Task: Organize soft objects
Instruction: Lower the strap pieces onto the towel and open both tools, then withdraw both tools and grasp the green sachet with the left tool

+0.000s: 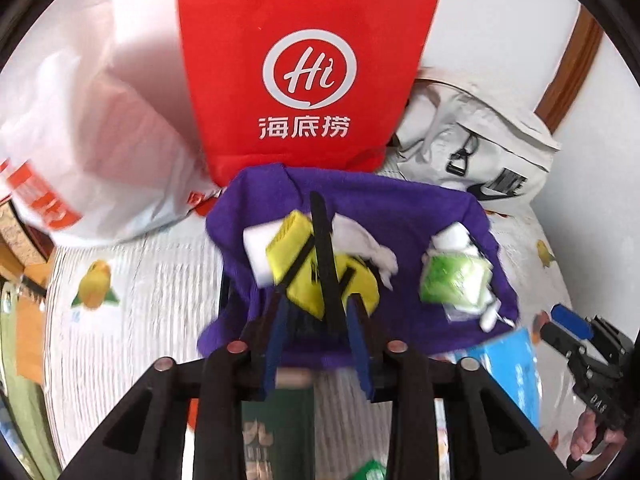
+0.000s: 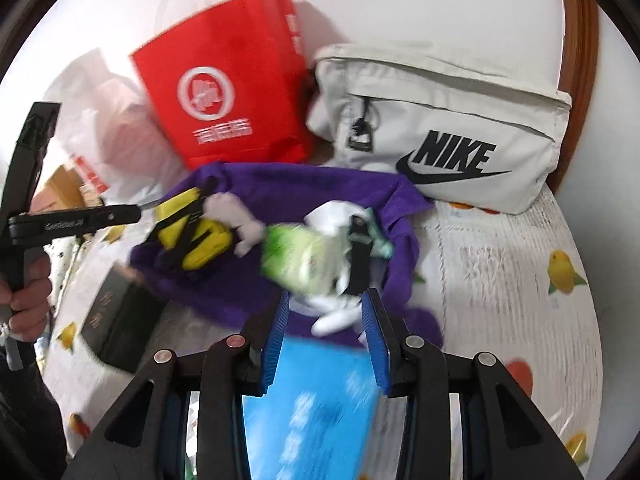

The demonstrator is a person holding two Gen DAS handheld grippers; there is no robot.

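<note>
The bed [image 2: 520,280], covered in a white fruit-print sheet, is carrying everything, and the sorting is looking barely begun: the soft things are lying loose in a heap rather than inside any bag.

A red Haidilao paper bag [image 1: 308,72] is standing at the back, a crumpled white plastic bag [image 1: 100,120] to its left and a pale Nike bag [image 2: 448,136] to its right; judging by that, these are the likely containers.

The purple cloth [image 1: 400,208] is spreading in front of them, holding a yellow black-strapped pouch [image 1: 304,256], white tissue [image 1: 360,240] and a green-and-white packet [image 1: 452,276].

A blue box [image 2: 320,400] and a dark green box [image 1: 276,420] are crowding the near edge.

The left gripper [image 1: 316,344] is hovering narrowly parted over the pouch, gripping nothing that I can make out; the right gripper [image 2: 326,344] is standing moderately apart, empty, above the blue box.
</note>
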